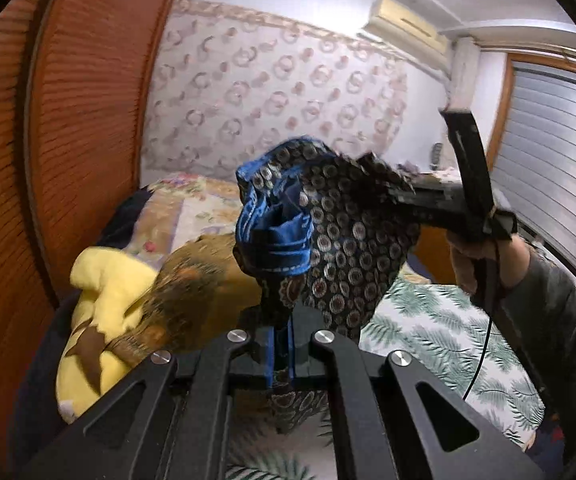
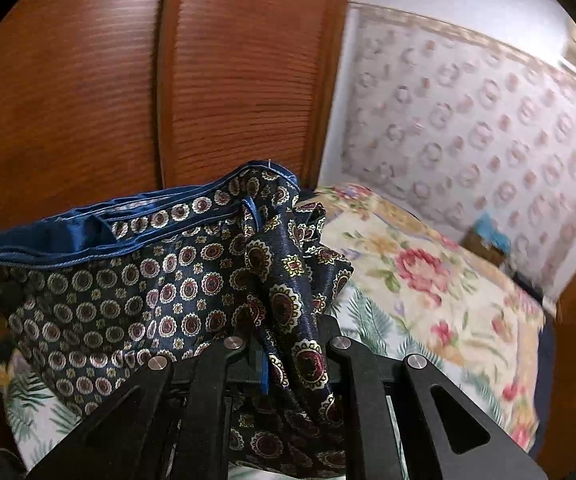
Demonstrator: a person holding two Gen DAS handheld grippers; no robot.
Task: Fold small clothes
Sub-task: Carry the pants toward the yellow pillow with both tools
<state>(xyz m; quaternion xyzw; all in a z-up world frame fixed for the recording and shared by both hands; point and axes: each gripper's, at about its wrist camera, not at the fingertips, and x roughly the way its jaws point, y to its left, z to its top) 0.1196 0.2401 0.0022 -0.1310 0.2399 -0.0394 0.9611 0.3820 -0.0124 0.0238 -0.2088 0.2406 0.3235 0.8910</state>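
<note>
A small dark navy garment with round medallion print and a blue waistband (image 1: pixel 340 248) hangs in the air between both grippers, above the bed. My left gripper (image 1: pixel 281 336) is shut on one edge of it. My right gripper (image 2: pixel 283 344) is shut on the other edge; it also shows in the left wrist view (image 1: pixel 404 194), up and to the right, held by a hand. In the right wrist view the garment (image 2: pixel 135 280) spreads to the left with its waistband on top.
A bed with a palm-leaf sheet (image 1: pixel 440 320) and a floral quilt (image 2: pixel 428 280) lies below. A yellow and brown plush toy (image 1: pixel 127 312) lies at the left. A wooden wardrobe (image 2: pixel 147 80) stands behind. A shuttered window (image 1: pixel 556 168) is at the right.
</note>
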